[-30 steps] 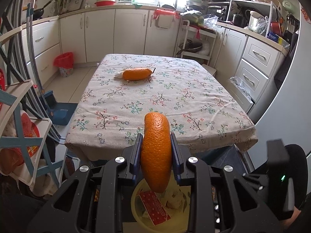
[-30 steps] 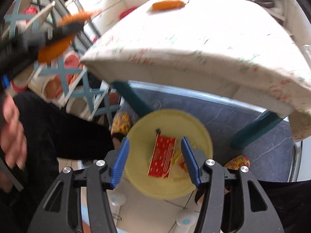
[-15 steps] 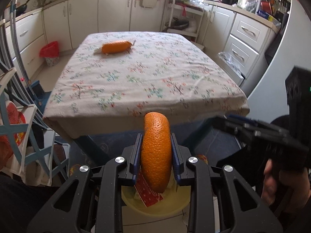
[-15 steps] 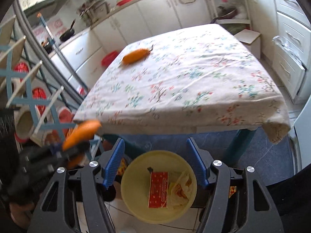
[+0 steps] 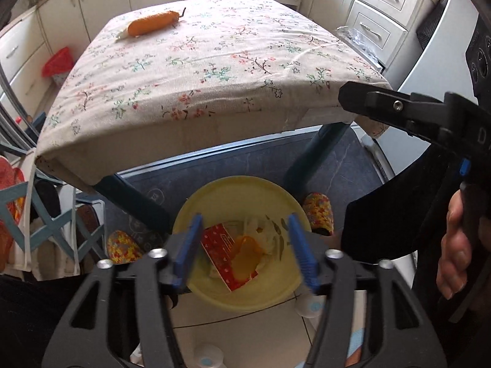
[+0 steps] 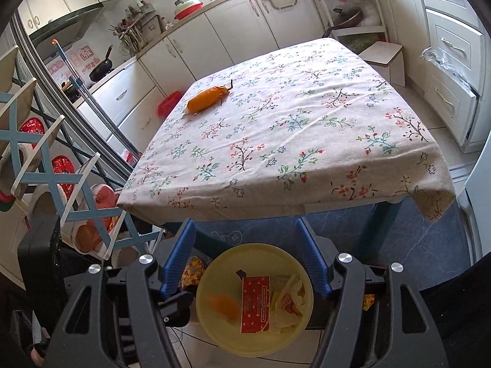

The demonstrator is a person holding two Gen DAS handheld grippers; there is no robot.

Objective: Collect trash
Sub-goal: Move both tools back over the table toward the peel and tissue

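My left gripper [image 5: 244,248] is open and empty above a yellow bin [image 5: 214,196] on the floor. An orange peel [image 5: 245,256], blurred, lies in the bin on a red packet [image 5: 219,245] beside crumpled white wrappers [image 5: 270,233]. My right gripper [image 6: 247,260] is open and empty over the same bin [image 6: 254,251], where the peel [image 6: 224,305], the packet [image 6: 255,303] and the wrappers [image 6: 290,302] also show. A second orange peel [image 5: 153,24] lies on the far left of the floral tablecloth [image 5: 214,70]; it shows in the right wrist view too [image 6: 207,98].
The table [image 6: 291,122] stands just beyond the bin on teal legs [image 5: 313,153]. A blue-and-white shoe rack [image 6: 46,168] is at the left. Cabinets [image 6: 214,36] and drawers [image 6: 454,46] line the walls. The right gripper's body [image 5: 414,113] crosses the left wrist view.
My left gripper has opened and let the orange peel drop into the yellow bin. It has tilted down over the bin. The right gripper stays open.
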